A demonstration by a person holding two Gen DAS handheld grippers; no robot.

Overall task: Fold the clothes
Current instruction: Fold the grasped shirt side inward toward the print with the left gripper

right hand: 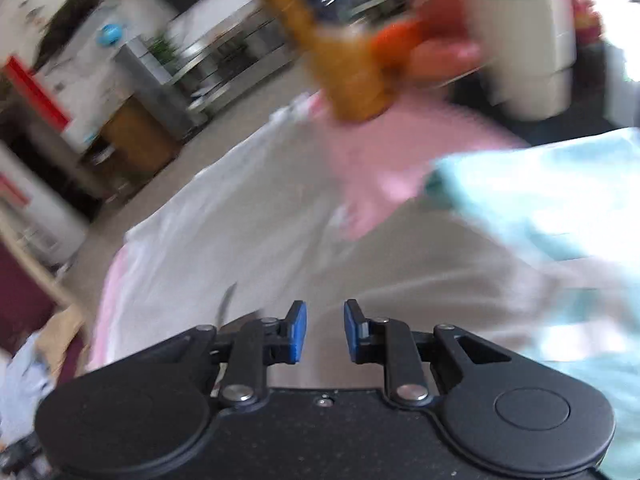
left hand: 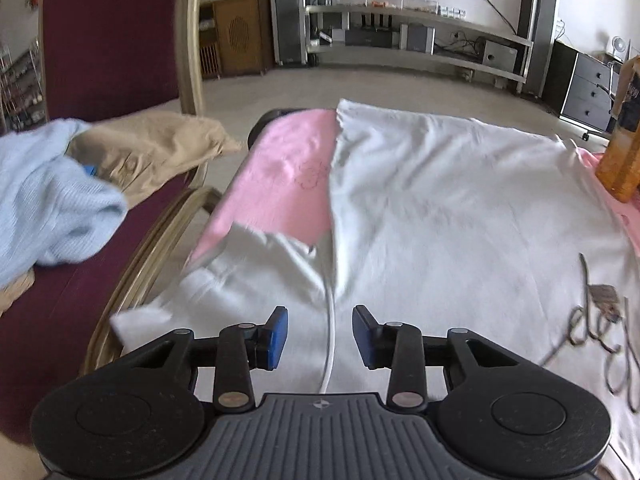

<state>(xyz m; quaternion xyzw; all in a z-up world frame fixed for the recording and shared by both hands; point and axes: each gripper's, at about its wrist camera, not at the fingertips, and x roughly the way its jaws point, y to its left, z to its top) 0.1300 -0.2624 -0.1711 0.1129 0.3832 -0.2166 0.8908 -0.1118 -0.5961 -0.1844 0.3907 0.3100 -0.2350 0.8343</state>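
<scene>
Both grippers have their blue pads apart and hold nothing. Left gripper [left hand: 320,334] hangs low over a white shirt [left hand: 440,208] that lies spread flat on a table with a pink cloth [left hand: 280,176] on it. One sleeve [left hand: 248,268] of the shirt sticks out to the left, over the pink cloth. Dark curly writing [left hand: 600,332] shows on the shirt at the right. A thin white cord [left hand: 330,344] runs between the pads.

Right gripper [right hand: 325,330] is over the same white shirt [right hand: 240,224]; this view is blurry. A pale blue-green cloth [right hand: 552,208] lies on the right side of the table. An orange bottle [right hand: 348,60] stands on the pink cloth [right hand: 392,152] at the far edge, near a white pot [right hand: 524,52] with a green plant.

Left of the table is a dark red chair [left hand: 108,36] with a light blue top [left hand: 48,196] and a tan cloth [left hand: 152,148] piled on its seat. Across the pale floor [left hand: 360,84] stand long grey shelves [left hand: 420,36], a wooden cabinet [left hand: 240,36] and grey drawers [left hand: 588,88].
</scene>
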